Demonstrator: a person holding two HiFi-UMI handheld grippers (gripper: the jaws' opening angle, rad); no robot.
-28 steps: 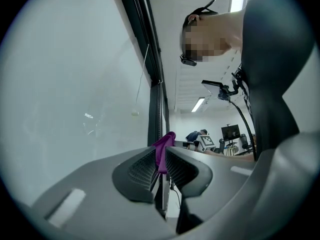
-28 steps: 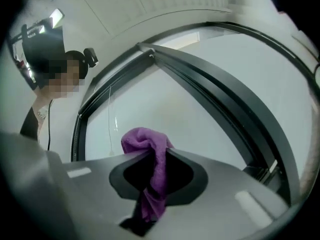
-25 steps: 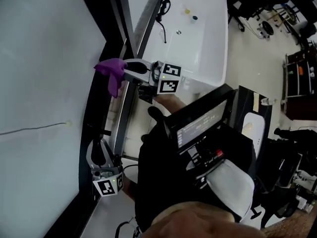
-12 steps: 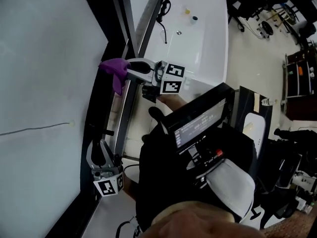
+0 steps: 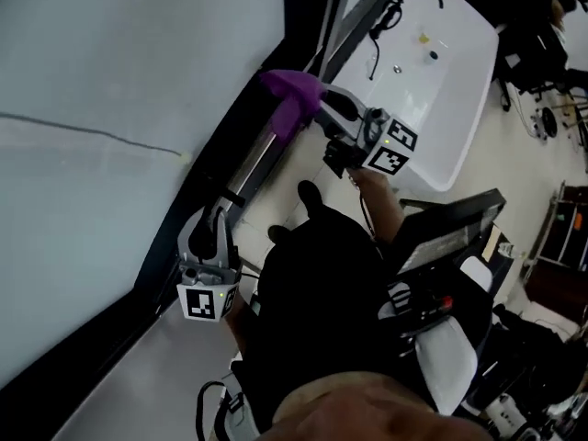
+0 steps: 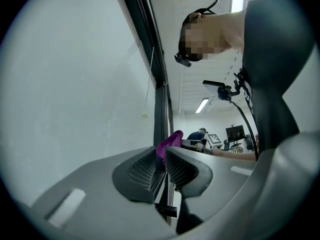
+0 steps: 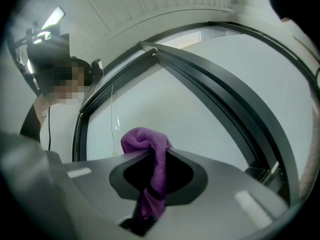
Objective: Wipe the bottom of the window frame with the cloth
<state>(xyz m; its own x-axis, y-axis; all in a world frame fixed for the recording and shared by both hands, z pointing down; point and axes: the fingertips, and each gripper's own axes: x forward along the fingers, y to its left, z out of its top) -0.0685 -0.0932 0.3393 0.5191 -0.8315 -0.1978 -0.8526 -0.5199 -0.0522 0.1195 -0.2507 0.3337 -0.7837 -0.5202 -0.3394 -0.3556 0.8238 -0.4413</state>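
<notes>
A purple cloth is pinched in my right gripper, which is shut on it and holds it against the black bottom strip of the window frame. In the right gripper view the cloth bunches above the jaws of the right gripper and hangs down between them, with the dark window frame behind. My left gripper rests farther along the same frame, on the grey rail, shut with nothing held. The left gripper looks along the window frame toward the distant cloth.
A white table with a black cable and small items stands just beyond the right gripper. The pale window pane fills the left. The person's dark torso and a chest-mounted device fill the lower middle.
The head view has swung, so the frame now runs more diagonally. The right gripper still holds the cloth at the frame; the left gripper stays on the rail.
</notes>
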